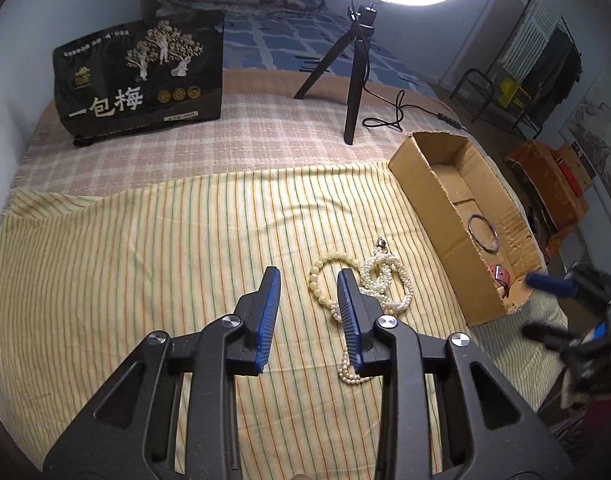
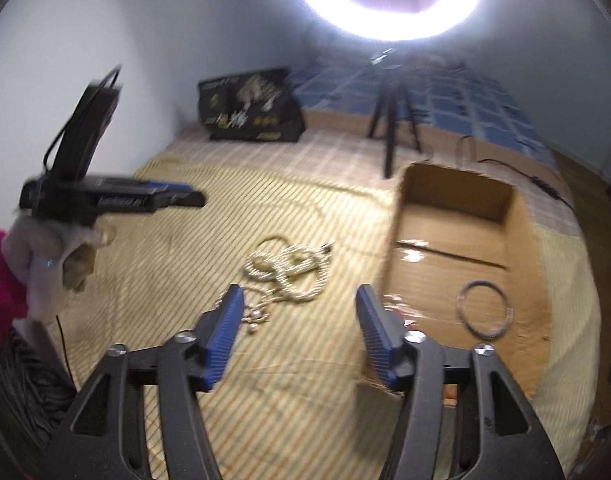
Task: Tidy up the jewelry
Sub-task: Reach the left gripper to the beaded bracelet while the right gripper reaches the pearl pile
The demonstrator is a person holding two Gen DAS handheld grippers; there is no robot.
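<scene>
Where the right wrist view blurs, left view shows pearl necklace (image 1: 385,280), bead bracelet (image 1: 325,276), both grippers' fingers (image 1: 270,300) spread.

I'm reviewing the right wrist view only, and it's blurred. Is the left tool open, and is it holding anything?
Observer: The left tool is open and empty, over the striped cloth beside the pearl strands.
Operator: Is that pile all pearls?
Observer: No; a pale bracelet of larger beads lies against their left side.
Operator: Anything in the box besides the ring?
Observer: A small reddish item lies at the cardboard box's near end, apart from the dark bangle.
</scene>
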